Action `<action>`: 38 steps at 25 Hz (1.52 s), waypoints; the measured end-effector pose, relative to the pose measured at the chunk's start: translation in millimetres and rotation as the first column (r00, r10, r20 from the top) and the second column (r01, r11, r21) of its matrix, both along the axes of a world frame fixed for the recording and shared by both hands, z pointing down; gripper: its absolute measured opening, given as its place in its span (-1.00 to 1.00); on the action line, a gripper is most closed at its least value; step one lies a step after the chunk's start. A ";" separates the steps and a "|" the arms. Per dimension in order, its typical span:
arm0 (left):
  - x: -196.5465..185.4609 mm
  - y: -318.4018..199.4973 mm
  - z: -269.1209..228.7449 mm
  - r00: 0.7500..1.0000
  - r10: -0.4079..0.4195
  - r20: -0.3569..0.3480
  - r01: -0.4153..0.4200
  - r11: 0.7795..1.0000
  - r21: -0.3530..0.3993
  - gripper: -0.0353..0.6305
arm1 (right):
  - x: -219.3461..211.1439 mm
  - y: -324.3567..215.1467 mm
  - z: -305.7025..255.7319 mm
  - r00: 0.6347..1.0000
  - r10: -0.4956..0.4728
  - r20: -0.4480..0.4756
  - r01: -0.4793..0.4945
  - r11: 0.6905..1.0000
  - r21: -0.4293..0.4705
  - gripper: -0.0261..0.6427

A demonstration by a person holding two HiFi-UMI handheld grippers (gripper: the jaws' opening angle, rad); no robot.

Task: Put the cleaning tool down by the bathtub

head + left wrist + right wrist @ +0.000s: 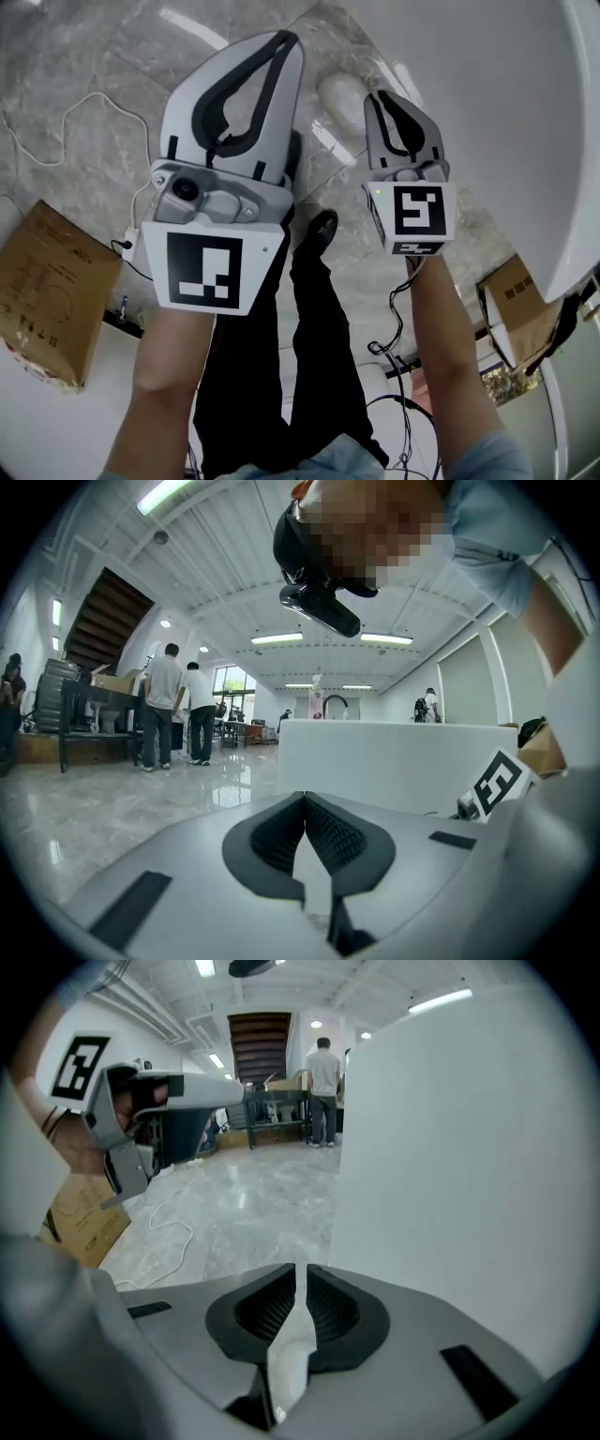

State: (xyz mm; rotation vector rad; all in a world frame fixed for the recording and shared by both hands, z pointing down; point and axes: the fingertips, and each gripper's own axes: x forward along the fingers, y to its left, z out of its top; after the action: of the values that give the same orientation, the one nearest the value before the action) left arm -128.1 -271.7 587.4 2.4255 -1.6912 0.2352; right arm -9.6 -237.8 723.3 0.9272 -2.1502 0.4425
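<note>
Left gripper (284, 39), right gripper (381, 97) above marble floor (75, 66); bathtub (525, 112) at right.

Head view count: two grippers, left gripper (281, 42) and right gripper (386, 101); one bathtub (525, 112); two cardboard boxes on the floor, left box (52, 281) and right box (520, 309); one white cable (92, 95); one black cable (400, 319). Left gripper view: no fewer than three persons in the hall, first person (167, 700), second person (199, 710), third person (429, 703).

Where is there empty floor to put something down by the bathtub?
The marble floor along the bathtub wall, ahead of the shoe, looks bare. So does the stretch beyond the white cable. It is crowded by the person's legs: black cables and a cardboard box on one side, another box on the other.
</note>
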 end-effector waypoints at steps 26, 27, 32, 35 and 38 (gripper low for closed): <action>58.6 71.0 -474.2 0.998 -0.054 0.011 0.047 0.932 0.359 -0.84 | 11.9 19.1 -584.9 0.920 -0.008 0.391 -0.227 0.805 0.549 -0.88; 57.2 78.2 -492.5 0.998 -0.067 0.012 0.058 0.928 0.368 -0.85 | 12.6 26.4 -605.1 0.919 -0.017 0.395 -0.227 0.795 0.563 -0.88; 55.5 117.0 -583.1 0.993 -0.121 -0.006 0.111 0.889 0.444 -0.85 | 26.8 64.1 -699.1 0.913 -0.060 0.404 -0.235 0.731 0.640 -0.88; 64.8 136.1 -625.6 0.991 -0.132 0.016 0.108 0.870 0.481 -0.85 | 38.8 81.4 -741.6 0.913 -0.082 0.398 -0.236 0.691 0.683 -0.88; 73.5 160.8 -655.4 0.991 -0.132 0.039 0.095 0.865 0.493 -0.85 | 49.5 105.2 -771.6 0.914 -0.081 0.396 -0.245 0.668 0.702 -0.88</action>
State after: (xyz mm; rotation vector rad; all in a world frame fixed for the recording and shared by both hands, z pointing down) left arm -54.6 -110.9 -67.9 2.6634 -2.1361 -0.1509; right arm 39.9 -132.5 -48.3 1.4873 -2.7359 -0.2991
